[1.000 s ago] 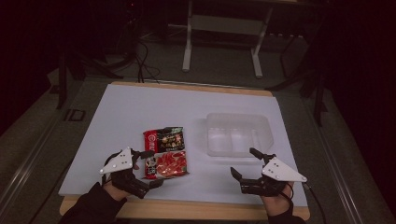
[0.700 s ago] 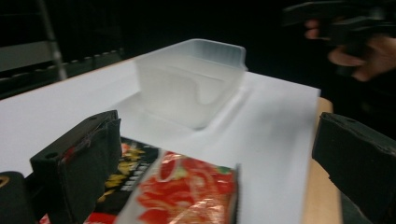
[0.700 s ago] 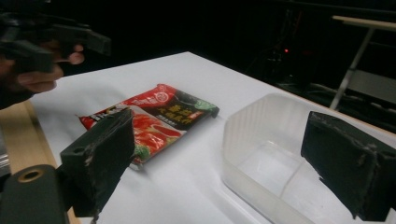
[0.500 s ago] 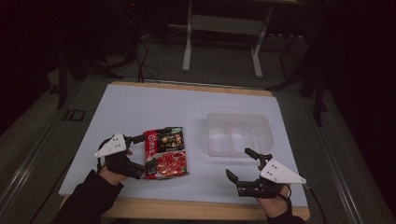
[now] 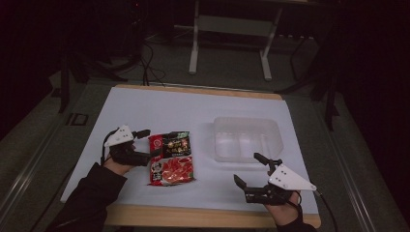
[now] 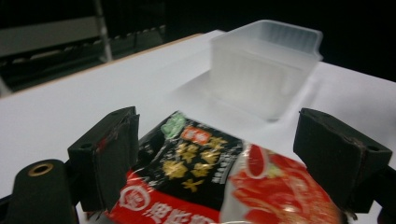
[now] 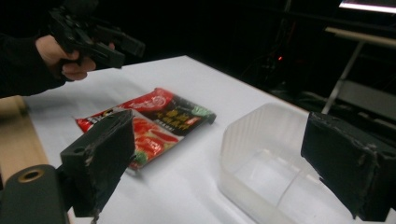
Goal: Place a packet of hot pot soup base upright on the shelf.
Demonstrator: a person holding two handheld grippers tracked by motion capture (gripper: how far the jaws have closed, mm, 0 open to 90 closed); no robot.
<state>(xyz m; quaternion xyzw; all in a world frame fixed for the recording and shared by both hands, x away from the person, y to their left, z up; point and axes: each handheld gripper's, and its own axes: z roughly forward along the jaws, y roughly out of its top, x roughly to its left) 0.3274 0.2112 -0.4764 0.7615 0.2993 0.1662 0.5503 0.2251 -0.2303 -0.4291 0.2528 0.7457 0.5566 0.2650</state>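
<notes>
High view: a flat red-and-black printed foil snack packet lies on the white worktop, left of centre, its black half toward twelve o'clock and its red half toward six o'clock. The left gripper, a black two-fingered tool under a grey three-cornered plate, sits at nine o'clock of the packet, held in the person's left hand with a dark sleeve. Its fingers have just been closing; they stand fairly wide, one at the packet's upper left corner and one along its left edge. In the left gripper view the packet's near end lies between the two black fingers; whether the pads press on it cannot be told. A clear, empty, rectangular plastic container stands at three o'clock of the packet, well apart from it. The right gripper, of the same build, is held at five o'clock of the packet, just below the container's near rim, near the worktop's front edge. Its fingers are spread wide with nothing between them; in the right gripper view they frame the packet and the container beyond.
</notes>
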